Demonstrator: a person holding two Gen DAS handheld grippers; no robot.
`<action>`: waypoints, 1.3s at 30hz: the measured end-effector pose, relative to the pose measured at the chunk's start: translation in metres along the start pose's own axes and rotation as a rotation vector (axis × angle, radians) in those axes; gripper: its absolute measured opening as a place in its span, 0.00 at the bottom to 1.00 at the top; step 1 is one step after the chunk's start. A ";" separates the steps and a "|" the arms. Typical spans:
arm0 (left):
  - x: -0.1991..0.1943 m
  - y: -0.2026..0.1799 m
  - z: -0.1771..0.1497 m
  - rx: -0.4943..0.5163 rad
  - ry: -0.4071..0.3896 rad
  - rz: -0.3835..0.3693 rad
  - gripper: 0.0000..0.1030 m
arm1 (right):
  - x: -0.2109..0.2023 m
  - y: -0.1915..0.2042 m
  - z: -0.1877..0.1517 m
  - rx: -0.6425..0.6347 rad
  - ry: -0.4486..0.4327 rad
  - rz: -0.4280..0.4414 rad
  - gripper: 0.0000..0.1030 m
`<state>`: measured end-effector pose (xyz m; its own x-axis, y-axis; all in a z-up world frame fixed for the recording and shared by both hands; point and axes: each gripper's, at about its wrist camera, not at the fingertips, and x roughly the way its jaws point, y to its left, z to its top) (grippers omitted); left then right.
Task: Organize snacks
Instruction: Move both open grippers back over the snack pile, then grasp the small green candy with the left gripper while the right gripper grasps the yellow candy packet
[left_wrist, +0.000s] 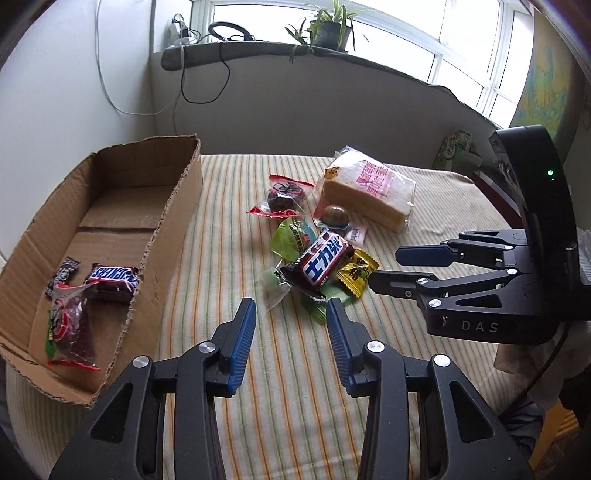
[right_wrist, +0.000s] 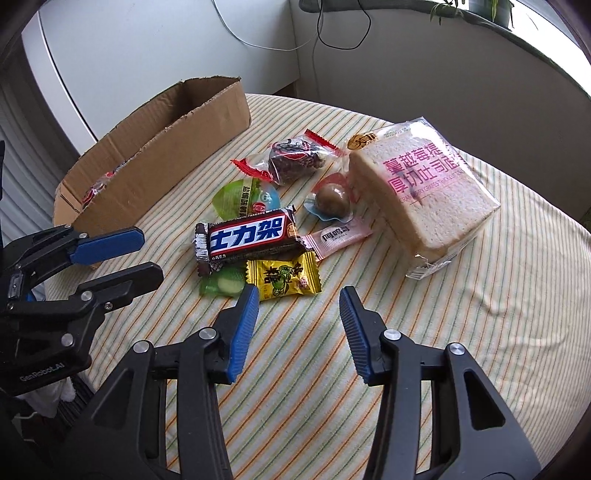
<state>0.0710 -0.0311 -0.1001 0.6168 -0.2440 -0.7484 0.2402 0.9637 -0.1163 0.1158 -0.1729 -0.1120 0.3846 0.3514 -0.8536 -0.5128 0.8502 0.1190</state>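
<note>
Sorting mid-way: three snacks lie in the cardboard box (left_wrist: 110, 206), the rest near it on the striped cloth. Your left gripper (left_wrist: 291, 314) and right gripper (right_wrist: 299, 299) both gape, empty. Next, judge Snickers bar (right_wrist: 251, 236) nearest; close squarely across it.

Bare striped tablecloth (right_wrist: 314, 369) in front of pile = free approach. Tall-walled brown cardboard box (left_wrist: 173, 221) blocks left side; bulky clear-bagged sliced bread loaf (right_wrist: 417, 192) blocks right. Narrow cloth strip betw. box & snacks.
</note>
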 end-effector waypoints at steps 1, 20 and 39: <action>0.003 0.000 0.000 0.004 0.004 0.006 0.33 | 0.001 0.000 0.000 -0.002 0.003 0.000 0.46; 0.036 0.009 0.007 -0.037 0.078 0.023 0.24 | 0.024 0.010 0.015 -0.031 0.016 -0.003 0.42; 0.045 0.017 0.016 -0.079 0.085 0.042 0.06 | 0.015 -0.007 0.009 -0.023 0.007 -0.026 0.17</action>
<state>0.1146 -0.0278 -0.1252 0.5588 -0.1963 -0.8057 0.1531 0.9793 -0.1324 0.1316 -0.1705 -0.1209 0.3929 0.3267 -0.8596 -0.5203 0.8497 0.0851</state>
